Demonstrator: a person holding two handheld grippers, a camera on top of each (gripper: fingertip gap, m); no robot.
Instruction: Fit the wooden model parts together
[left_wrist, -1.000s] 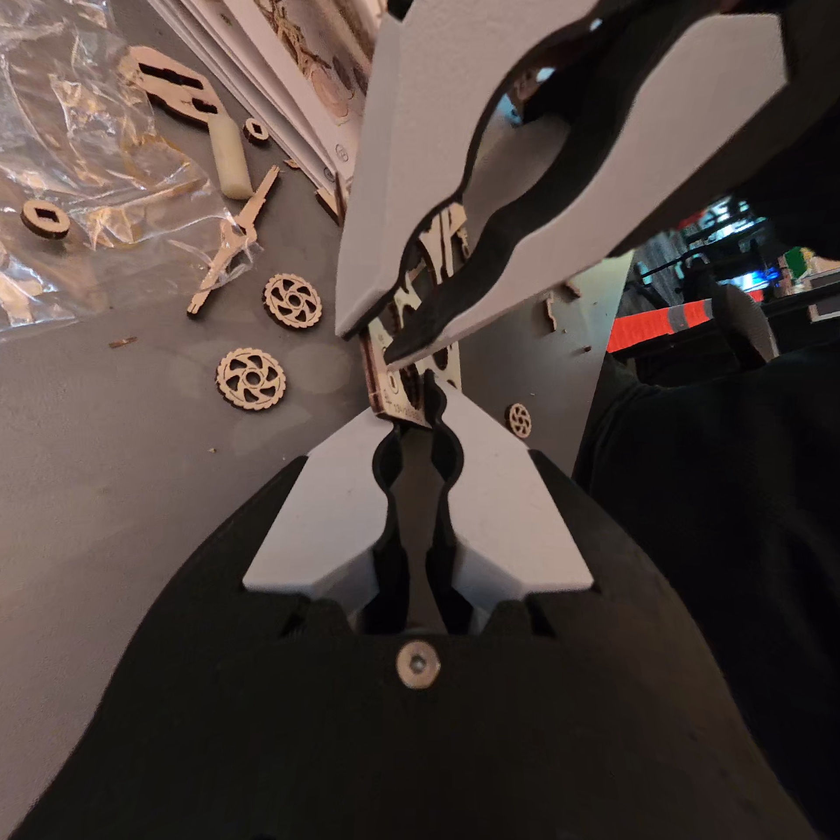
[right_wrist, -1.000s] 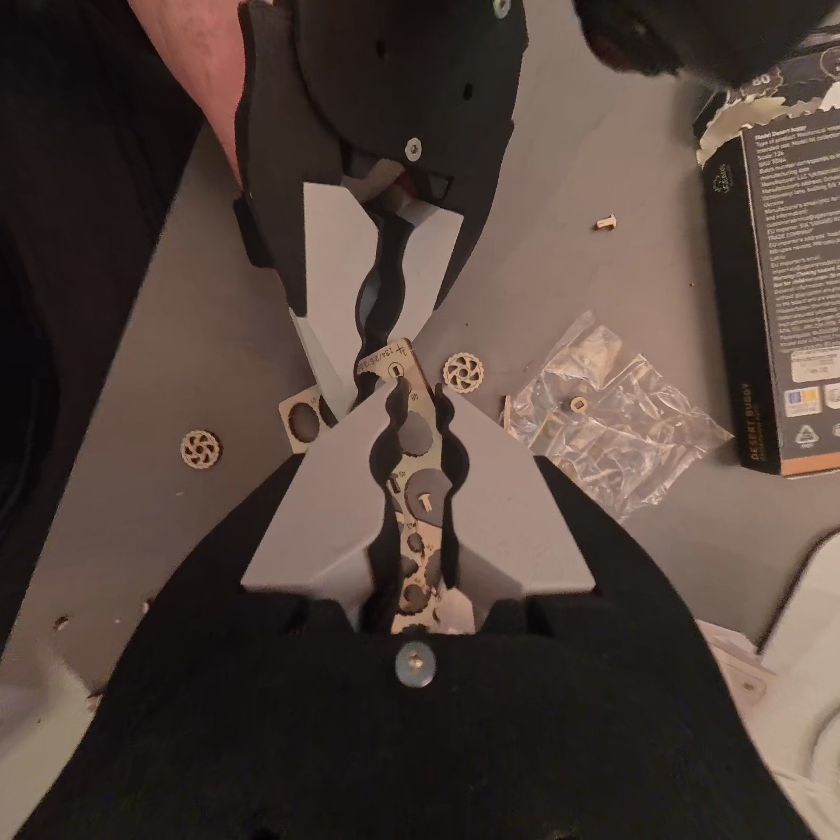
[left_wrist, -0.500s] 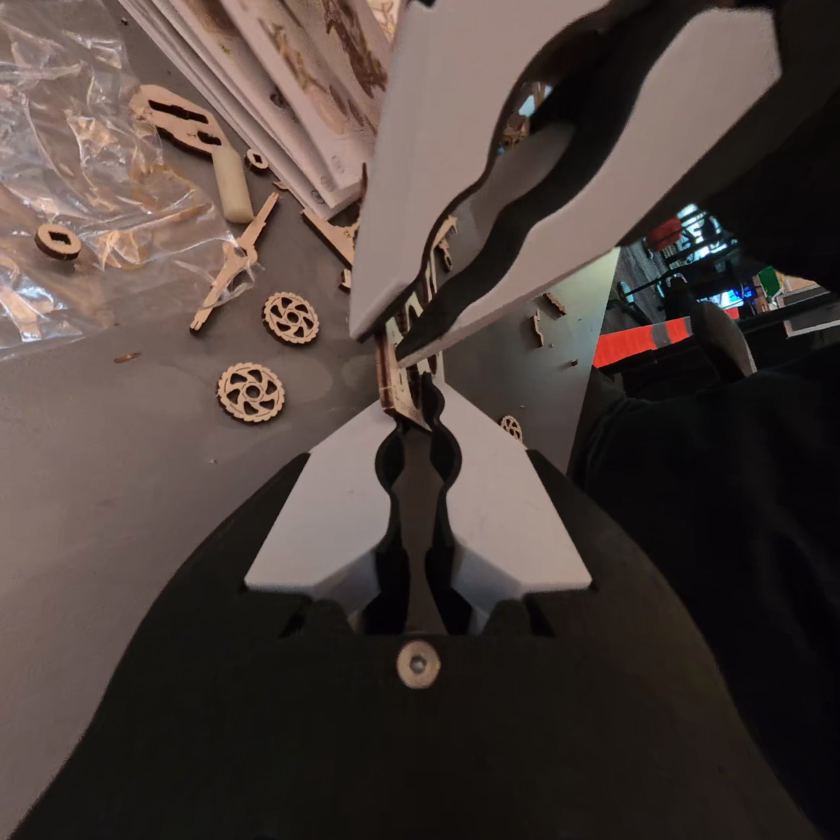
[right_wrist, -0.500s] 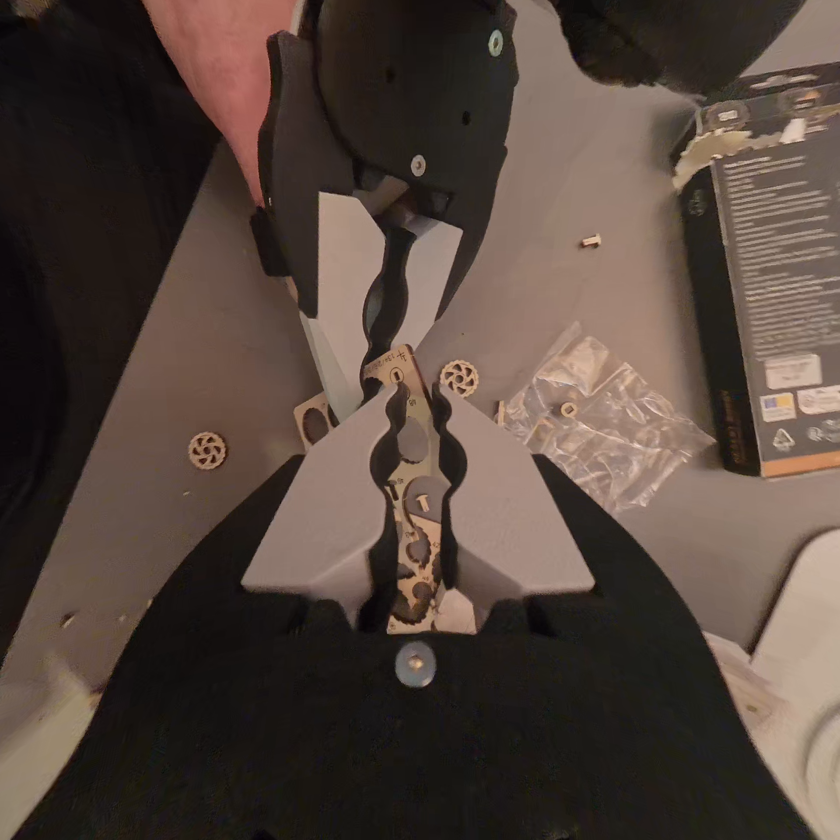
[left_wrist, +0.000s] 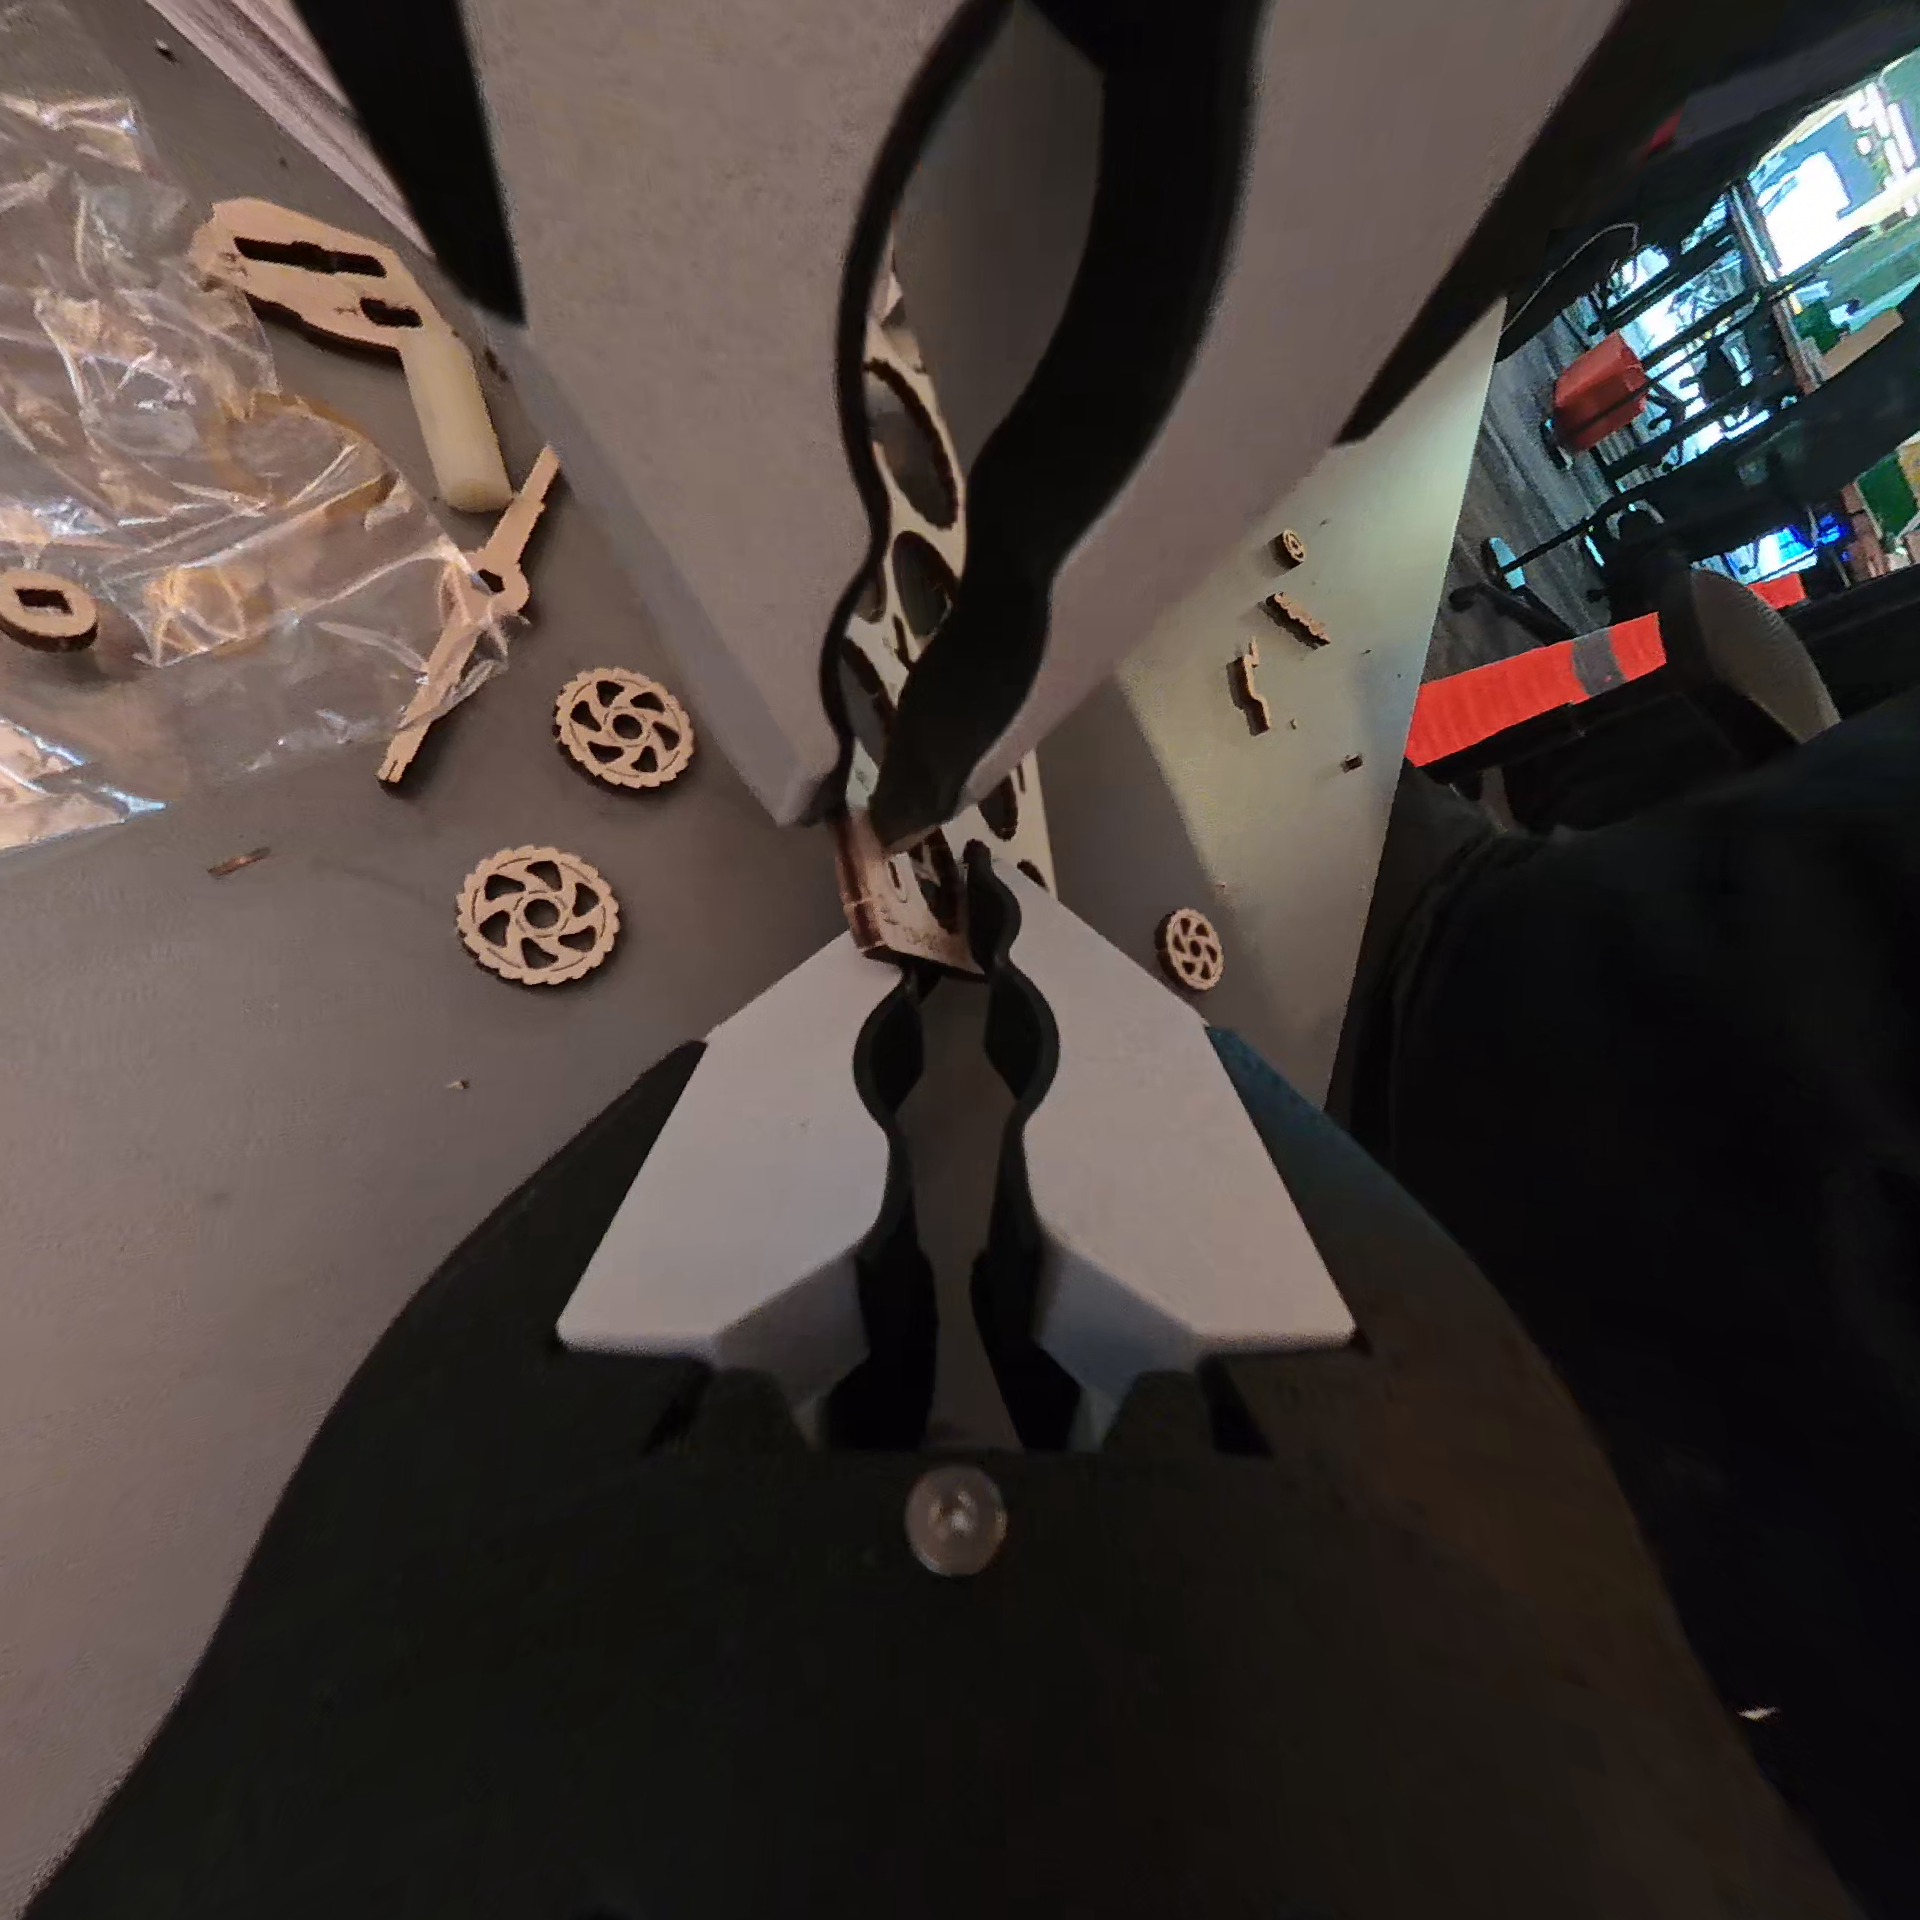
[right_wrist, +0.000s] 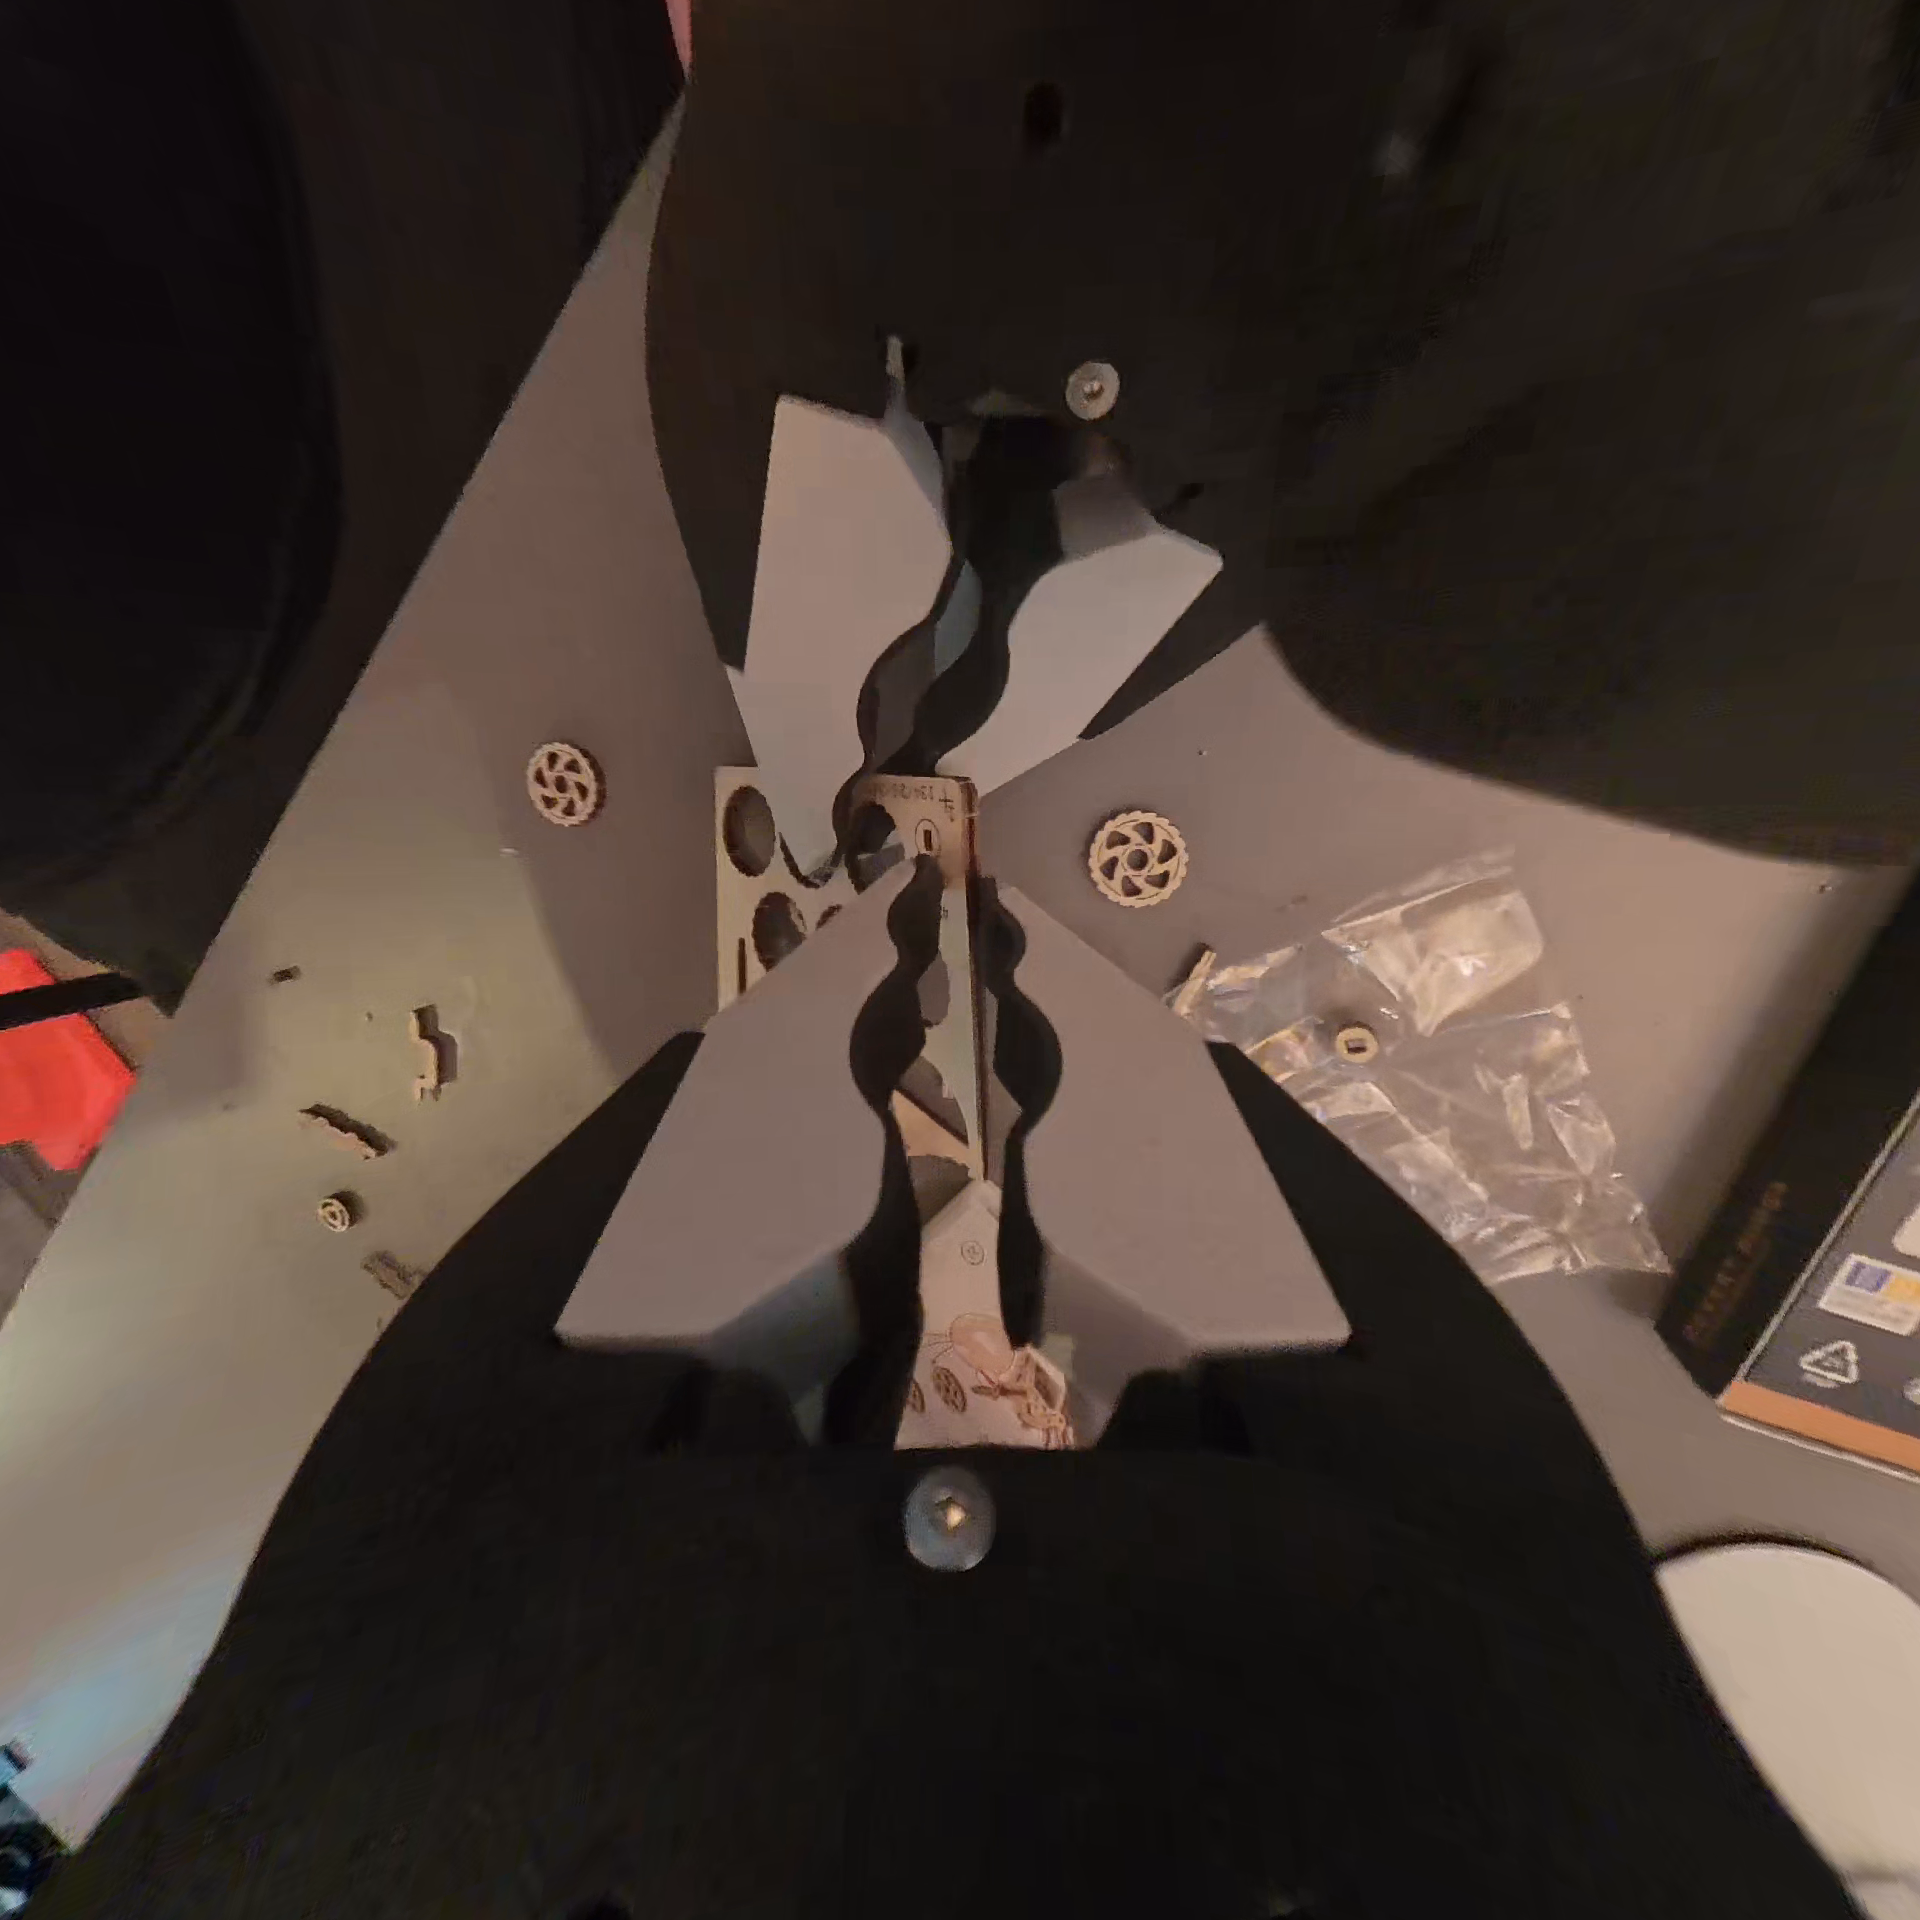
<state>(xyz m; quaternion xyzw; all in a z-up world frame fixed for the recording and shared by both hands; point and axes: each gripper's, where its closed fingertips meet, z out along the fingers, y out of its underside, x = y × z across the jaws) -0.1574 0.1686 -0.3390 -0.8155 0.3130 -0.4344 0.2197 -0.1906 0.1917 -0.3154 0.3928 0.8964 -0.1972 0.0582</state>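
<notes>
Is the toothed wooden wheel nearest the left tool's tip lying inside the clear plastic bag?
No: the toothed wooden wheel lies on the bare grey table, apart from the clear plastic bag.

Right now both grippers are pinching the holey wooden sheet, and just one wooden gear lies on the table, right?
Not one: the left wrist view shows three wooden gears on the table. The left gripper and right gripper do pinch the wooden sheet.
</notes>
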